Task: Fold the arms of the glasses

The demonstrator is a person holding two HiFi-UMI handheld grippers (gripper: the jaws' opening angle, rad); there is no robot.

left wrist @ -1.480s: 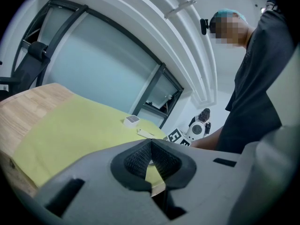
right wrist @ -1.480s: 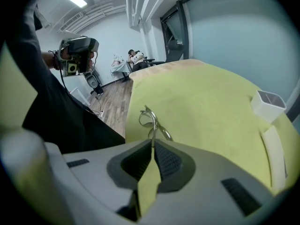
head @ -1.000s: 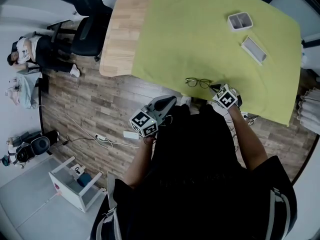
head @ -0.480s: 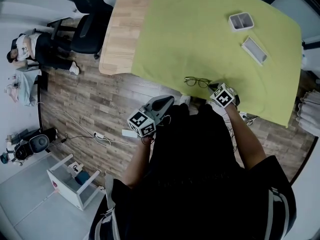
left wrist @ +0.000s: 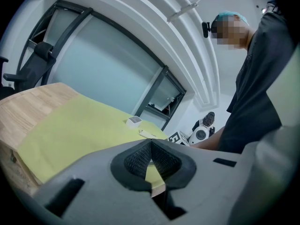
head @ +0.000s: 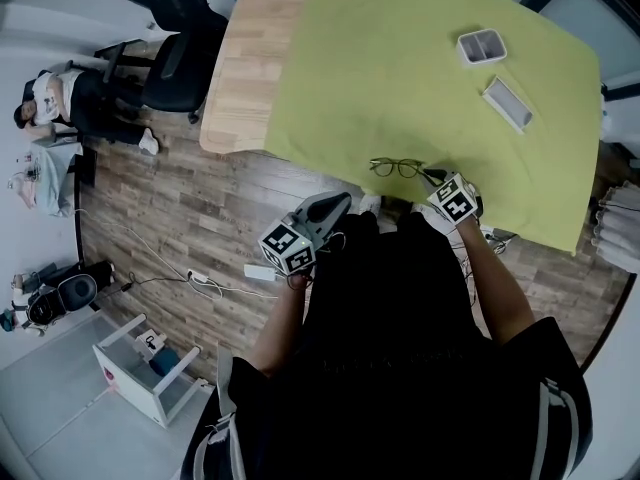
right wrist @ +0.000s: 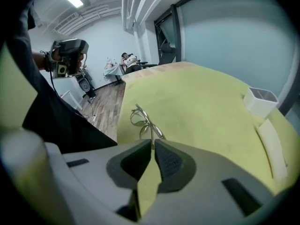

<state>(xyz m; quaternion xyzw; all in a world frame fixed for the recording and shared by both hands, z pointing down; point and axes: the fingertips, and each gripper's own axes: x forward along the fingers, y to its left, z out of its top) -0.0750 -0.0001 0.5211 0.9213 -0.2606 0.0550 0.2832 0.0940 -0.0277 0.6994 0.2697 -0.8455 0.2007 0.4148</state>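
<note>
The right gripper is pinched shut on the tip of one arm of the glasses. Over the last second it has only wavered in place and the frame has not shifted, so the fold looks barely begun. The glasses lie just ahead of it, near the edge of the yellow cloth. The left gripper, closed and empty, hangs well apart.

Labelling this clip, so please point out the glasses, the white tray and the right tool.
glasses (head: 381,166), head view, on one lens.
white tray (head: 487,56), head view, on its near wall.
right tool (right wrist: 153,142), right gripper view, midway between its fingertips.
</note>
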